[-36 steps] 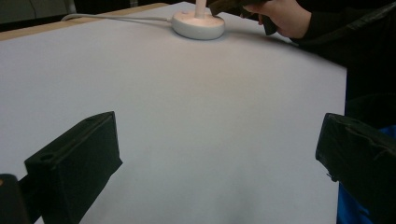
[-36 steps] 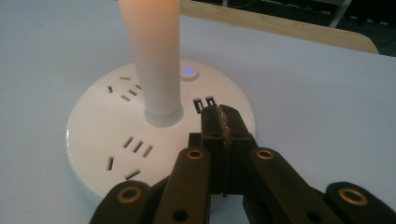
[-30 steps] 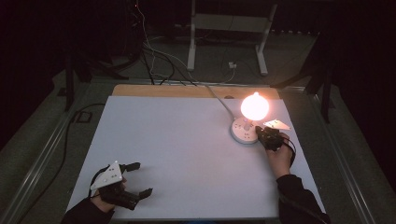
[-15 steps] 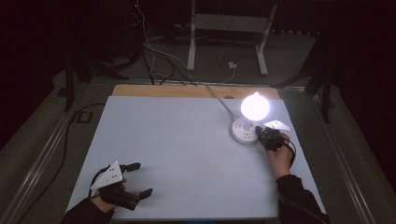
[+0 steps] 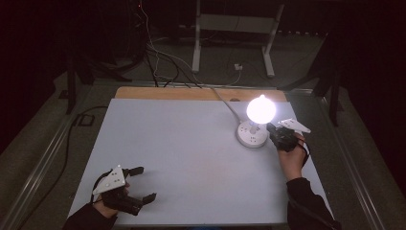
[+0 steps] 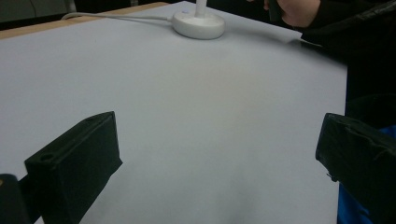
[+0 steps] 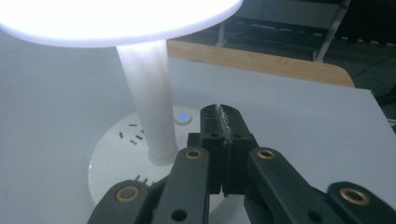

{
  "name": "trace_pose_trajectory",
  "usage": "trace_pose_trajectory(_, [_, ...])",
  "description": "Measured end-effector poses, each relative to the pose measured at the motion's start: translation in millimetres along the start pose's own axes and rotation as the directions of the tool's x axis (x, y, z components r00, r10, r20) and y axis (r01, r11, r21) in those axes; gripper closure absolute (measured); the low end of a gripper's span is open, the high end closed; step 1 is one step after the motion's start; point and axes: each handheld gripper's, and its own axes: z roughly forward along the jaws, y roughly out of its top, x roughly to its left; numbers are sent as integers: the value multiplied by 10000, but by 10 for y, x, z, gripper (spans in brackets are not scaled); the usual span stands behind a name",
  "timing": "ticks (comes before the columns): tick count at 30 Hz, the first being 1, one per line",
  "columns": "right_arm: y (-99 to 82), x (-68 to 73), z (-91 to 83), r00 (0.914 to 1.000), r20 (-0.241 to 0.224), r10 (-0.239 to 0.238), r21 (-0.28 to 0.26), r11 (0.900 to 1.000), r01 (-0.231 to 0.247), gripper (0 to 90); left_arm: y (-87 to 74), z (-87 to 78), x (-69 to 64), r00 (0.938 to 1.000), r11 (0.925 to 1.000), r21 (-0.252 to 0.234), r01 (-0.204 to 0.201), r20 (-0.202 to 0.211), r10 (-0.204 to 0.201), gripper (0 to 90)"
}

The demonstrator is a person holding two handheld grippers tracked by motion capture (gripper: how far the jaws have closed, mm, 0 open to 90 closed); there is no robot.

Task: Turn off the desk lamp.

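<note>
Little has shifted since the earlier frames: our right gripper (image 7: 219, 111) sits at the same spot by the lamp base (image 5: 252, 135), and the lamp head (image 5: 261, 109) has gone from orange glow to white. We keep its jaws clenched together on nothing, tips hovering just right of the lit blue button (image 7: 183, 117), beside the upright stem (image 7: 148, 100). That button lies slightly left of and beyond the tips. Our left gripper (image 5: 143, 183) rests released, jaws wide, at the near left of the table (image 5: 158, 143), well apart; the right hand is far nearer.
</note>
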Motion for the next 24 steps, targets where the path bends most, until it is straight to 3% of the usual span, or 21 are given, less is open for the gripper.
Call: trace_pose_trajectory(24, [-210,40,207,9998,-25,-219,952,9952,220,897,0,0,1,10000,10000,-11,34,29,-34,4])
